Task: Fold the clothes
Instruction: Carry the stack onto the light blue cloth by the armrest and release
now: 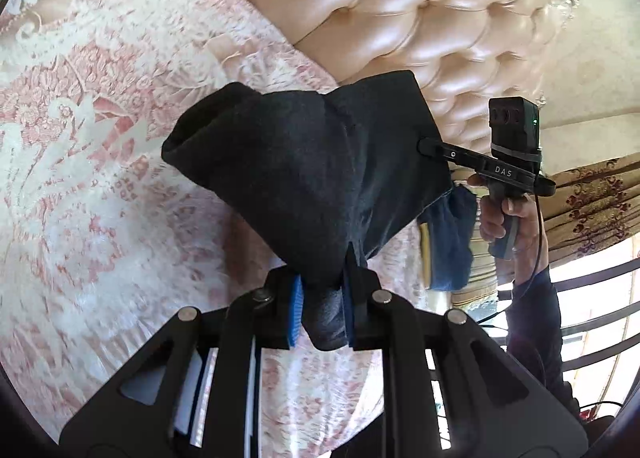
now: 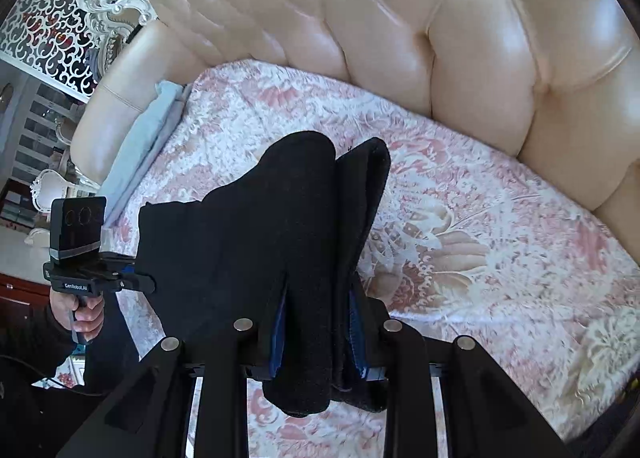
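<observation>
A black fleece garment [image 1: 304, 173] hangs bunched between both grippers above a sofa seat. My left gripper [image 1: 322, 290] is shut on one bunched end of it, blue pads pressed on the cloth. The right gripper shows in the left wrist view [image 1: 428, 146], its fingers clamped on the garment's far edge. In the right wrist view my right gripper [image 2: 318, 322] is shut on thick folds of the garment [image 2: 256, 234]. The left gripper appears there at the left [image 2: 148, 282], its tips hidden by the cloth.
The seat has a pink and white floral cover [image 2: 480, 225]. A tufted cream leather backrest [image 2: 400, 25] rises behind it. Light blue folded cloth [image 2: 136, 149] lies by the armrest. A blue garment [image 1: 448, 242] hangs near the seat's other end.
</observation>
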`<state>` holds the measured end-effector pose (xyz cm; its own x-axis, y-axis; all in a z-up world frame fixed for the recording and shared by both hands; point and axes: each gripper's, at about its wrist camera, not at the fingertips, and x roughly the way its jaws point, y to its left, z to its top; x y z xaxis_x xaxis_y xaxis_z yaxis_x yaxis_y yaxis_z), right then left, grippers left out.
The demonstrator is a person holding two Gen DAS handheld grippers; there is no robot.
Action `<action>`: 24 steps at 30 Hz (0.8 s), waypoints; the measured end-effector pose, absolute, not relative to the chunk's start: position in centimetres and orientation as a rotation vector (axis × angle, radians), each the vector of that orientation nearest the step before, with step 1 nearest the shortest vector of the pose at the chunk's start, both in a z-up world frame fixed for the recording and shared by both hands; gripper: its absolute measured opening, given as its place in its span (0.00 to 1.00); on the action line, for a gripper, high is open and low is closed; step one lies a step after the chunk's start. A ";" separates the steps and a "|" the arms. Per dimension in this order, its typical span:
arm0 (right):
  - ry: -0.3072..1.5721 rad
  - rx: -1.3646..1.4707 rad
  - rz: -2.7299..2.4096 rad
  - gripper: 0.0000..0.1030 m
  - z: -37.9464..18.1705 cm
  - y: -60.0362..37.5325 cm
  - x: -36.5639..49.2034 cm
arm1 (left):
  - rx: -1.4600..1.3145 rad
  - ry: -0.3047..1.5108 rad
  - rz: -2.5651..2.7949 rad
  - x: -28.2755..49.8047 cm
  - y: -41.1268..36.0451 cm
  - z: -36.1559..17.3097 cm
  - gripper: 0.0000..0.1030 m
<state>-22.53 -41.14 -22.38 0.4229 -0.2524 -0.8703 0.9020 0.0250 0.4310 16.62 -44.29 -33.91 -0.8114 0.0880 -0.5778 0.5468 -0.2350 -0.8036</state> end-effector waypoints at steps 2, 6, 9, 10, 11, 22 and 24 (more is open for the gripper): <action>0.690 1.214 -1.022 0.27 -21.0 -40.8 -21.9 | 0.731 1.718 -2.122 17.3 -43.7 -32.8 0.18; 0.724 1.185 -1.031 0.27 -18.3 -40.9 -19.1 | 0.667 1.731 -2.100 20.4 -42.7 -31.0 0.18; 0.745 1.153 -1.011 0.27 -16.4 -42.7 -14.7 | 0.599 1.733 -2.056 24.8 -42.3 -29.9 0.18; 0.751 1.142 -1.000 0.27 -15.9 -43.6 -12.9 | 0.577 1.728 -2.044 26.4 -42.4 -29.4 0.18; 0.758 1.132 -0.989 0.27 -15.4 -44.4 -11.1 | 0.557 1.721 -2.034 28.1 -42.4 -28.8 0.18; 0.823 1.001 -0.838 0.27 -11.5 -59.4 10.8 | 0.284 1.566 -1.873 47.9 -47.4 -24.6 0.18; 0.857 0.982 -0.814 0.27 -11.8 -62.5 14.4 | 0.244 1.570 -1.835 50.3 -48.4 -25.2 0.18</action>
